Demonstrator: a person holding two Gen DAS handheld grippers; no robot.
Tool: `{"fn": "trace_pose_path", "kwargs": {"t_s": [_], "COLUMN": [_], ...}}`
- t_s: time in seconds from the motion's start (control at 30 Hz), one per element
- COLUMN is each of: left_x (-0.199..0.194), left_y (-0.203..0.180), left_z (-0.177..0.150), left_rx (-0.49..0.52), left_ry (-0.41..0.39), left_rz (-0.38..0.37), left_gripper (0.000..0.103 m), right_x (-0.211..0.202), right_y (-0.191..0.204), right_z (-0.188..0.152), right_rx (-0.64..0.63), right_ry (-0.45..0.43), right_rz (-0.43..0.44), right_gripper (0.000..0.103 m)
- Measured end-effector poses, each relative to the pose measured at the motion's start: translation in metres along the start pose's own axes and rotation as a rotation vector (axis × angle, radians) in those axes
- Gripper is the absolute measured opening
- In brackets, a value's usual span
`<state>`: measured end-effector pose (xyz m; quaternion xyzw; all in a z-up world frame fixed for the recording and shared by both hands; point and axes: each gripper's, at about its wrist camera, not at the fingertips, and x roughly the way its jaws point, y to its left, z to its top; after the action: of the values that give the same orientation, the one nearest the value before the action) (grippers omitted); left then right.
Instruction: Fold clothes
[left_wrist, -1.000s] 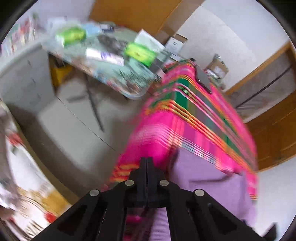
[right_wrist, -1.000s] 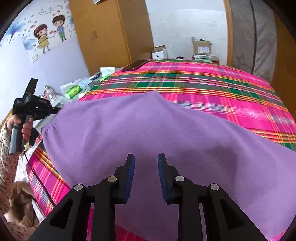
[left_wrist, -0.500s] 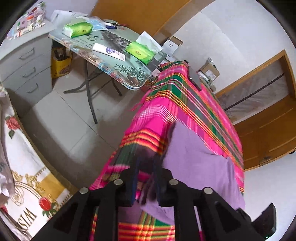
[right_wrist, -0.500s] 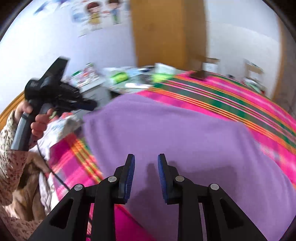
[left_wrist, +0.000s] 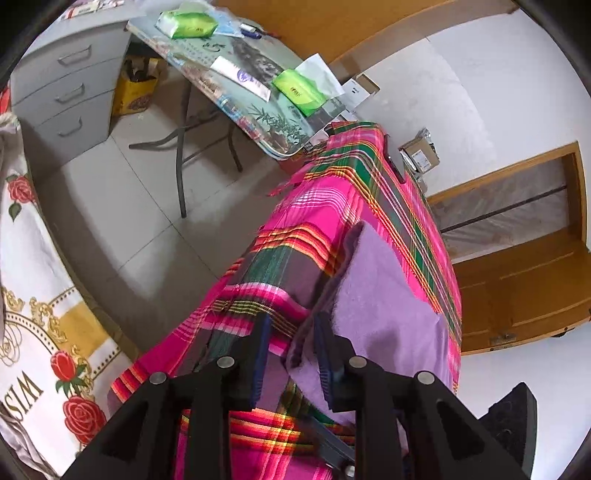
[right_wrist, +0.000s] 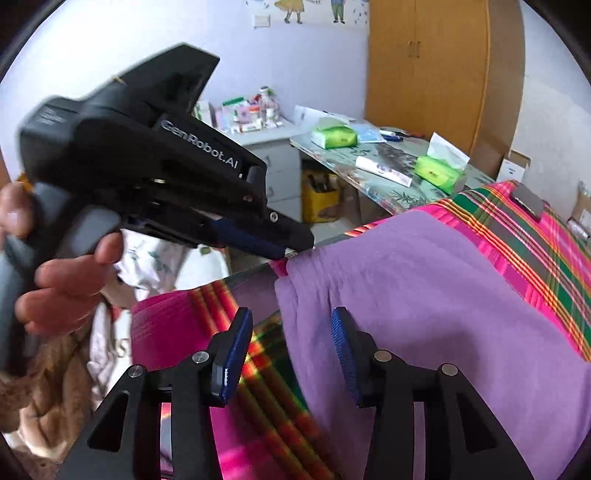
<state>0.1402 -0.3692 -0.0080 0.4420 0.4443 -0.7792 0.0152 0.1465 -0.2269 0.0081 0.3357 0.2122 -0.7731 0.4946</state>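
Room: bedroom-like space with pale walls, a tall wooden wardrobe (right_wrist: 439, 70) and a grey drawer unit (left_wrist: 62, 96) on a tiled floor.
Work surface: plaid cloth (left_wrist: 306, 236) in pink, green and orange, draped over a bed or table.
Garment: purple cloth (right_wrist: 424, 295) lies spread on the plaid cloth, its near edge folded into a doubled corner close to the surface's edge (the fold looks loose, not pressed flat).
Left gripper (left_wrist: 291, 354): jaws opening, with the purple corner lying between them; the right-hand pad seems to brush the fabric, but neither pad clamps it.
Right gripper (right_wrist: 291, 354): jaws opening and already wide; the garment's edge sits between them, unpinched.
Left hand (right_wrist: 62, 280): seen from the right wrist view, wrapped round the left gripper's handle.
Step in hand: judged as letting go of the corner after one fold, both tools at the same end of the garment.
Next move: probably calls for drawing both tools clear without dragging the fabric, then taking hold of a fresh edge.
Nearby: folding table (left_wrist: 236, 85) with green tissue packs (left_wrist: 299, 92), a yellow box (left_wrist: 135, 88) under it, a dark phone (right_wrist: 528, 201) on the plaid.
In the way: the two grippers crowd each other; the left one hides the far corner from the right wrist view, so I cannot tell how that corner lies.
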Motion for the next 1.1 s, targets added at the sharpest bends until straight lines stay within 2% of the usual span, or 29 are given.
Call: {"fn": "trace_pose_path", "kwargs": {"t_s": [0.2, 0.37, 0.4, 0.43, 0.47, 0.63, 0.77, 0.97, 1.07, 1.1], "left_x": [0.006, 0.004, 0.004, 0.004, 0.004, 0.006, 0.011, 0.021, 0.028, 0.030], "left_y": [0.004, 0.005, 0.006, 0.006, 0.006, 0.008, 0.007, 0.000, 0.000, -0.001], "left_z": [0.001, 0.003, 0.003, 0.003, 0.003, 0.008, 0.012, 0.019, 0.021, 0.022], "left_rx": [-0.017, -0.032, -0.036, -0.039, -0.042, -0.079, -0.116, -0.138, -0.165, -0.175], "left_ry": [0.026, 0.017, 0.016, 0.015, 0.015, 0.020, 0.026, 0.075, 0.118, 0.121], "left_rz": [-0.034, -0.057, -0.064, -0.070, -0.072, -0.102, -0.146, -0.242, -0.366, -0.383], "left_gripper": [0.025, 0.026, 0.027, 0.029, 0.030, 0.034, 0.041, 0.046, 0.047, 0.047], "right_x": [0.017, 0.017, 0.017, 0.016, 0.015, 0.010, -0.008, -0.028, -0.036, -0.037], "right_y": [0.003, 0.003, 0.003, 0.003, 0.002, 0.000, -0.006, -0.010, -0.010, -0.010], "right_z": [0.007, 0.007, 0.006, 0.006, 0.005, 0.005, 0.001, -0.002, -0.003, -0.003], "right_rx": [0.011, -0.008, -0.008, -0.006, -0.003, 0.010, 0.055, 0.079, 0.080, 0.080], "right_ry": [0.057, 0.062, 0.062, 0.060, 0.058, 0.031, -0.044, -0.118, -0.147, -0.150], "right_rz": [-0.043, -0.075, -0.084, -0.108, -0.123, -0.129, -0.105, -0.077, -0.071, -0.070], "right_gripper": [0.047, 0.046, 0.042, 0.032, 0.029, 0.017, 0.015, 0.014, 0.014, 0.014]}}
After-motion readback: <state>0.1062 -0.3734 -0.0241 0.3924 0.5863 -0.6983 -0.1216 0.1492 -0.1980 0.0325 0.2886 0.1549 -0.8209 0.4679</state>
